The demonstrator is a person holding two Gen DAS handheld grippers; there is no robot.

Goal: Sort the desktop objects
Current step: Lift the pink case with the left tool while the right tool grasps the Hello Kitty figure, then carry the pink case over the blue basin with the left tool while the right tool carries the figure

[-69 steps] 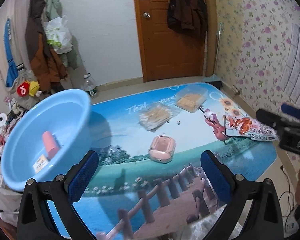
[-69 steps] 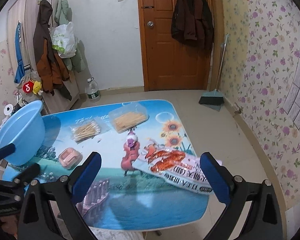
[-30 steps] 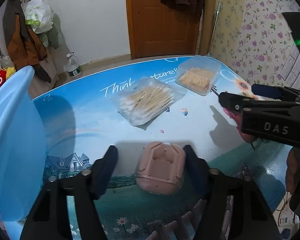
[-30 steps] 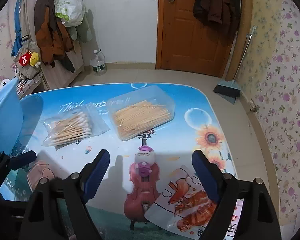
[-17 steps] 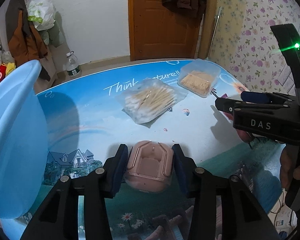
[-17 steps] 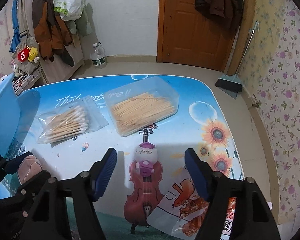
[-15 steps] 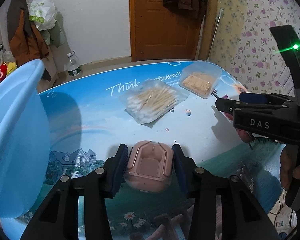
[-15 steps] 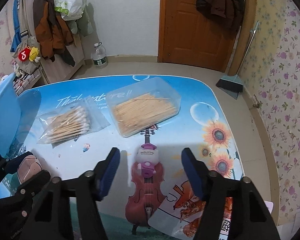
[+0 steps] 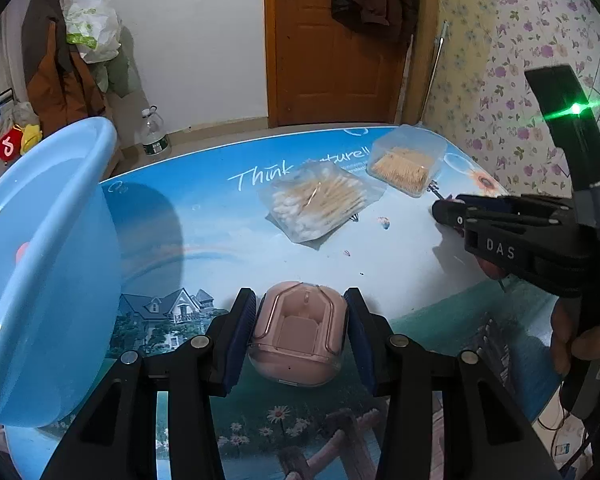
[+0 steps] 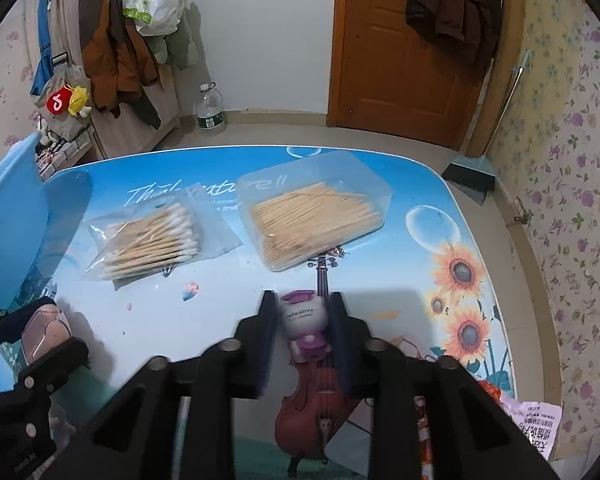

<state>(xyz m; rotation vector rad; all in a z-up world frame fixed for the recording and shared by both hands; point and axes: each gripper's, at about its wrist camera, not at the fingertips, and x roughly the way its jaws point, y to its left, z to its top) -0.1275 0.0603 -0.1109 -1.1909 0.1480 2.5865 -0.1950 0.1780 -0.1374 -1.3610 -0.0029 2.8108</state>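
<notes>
A pink earbud case (image 9: pixel 298 332) lies on the picture-printed table (image 9: pixel 204 216), and my left gripper (image 9: pixel 299 296) is shut on it, one pad pressing each side. In the right wrist view a Hello Kitty figure on a brown violin toy (image 10: pixel 303 316) lies just in front of me. My right gripper (image 10: pixel 302 300) is closing on its white head, its blurred pads touching both sides. The right gripper (image 9: pixel 446 210) also shows side-on at the right of the left wrist view. The held case (image 10: pixel 44 332) shows at the lower left of the right wrist view.
A light blue basin (image 9: pixel 40 260) stands at the table's left edge with a pink thing inside. A bag of cotton swabs (image 10: pixel 152 240) and a clear box of toothpicks (image 10: pixel 316 220) lie further back. A snack packet (image 10: pixel 532 428) lies at the near right corner.
Both grippers came down close to the table. The left jaws closed onto the pink case and have held still since. The right jaws narrowed from wide apart to the toy's head.
</notes>
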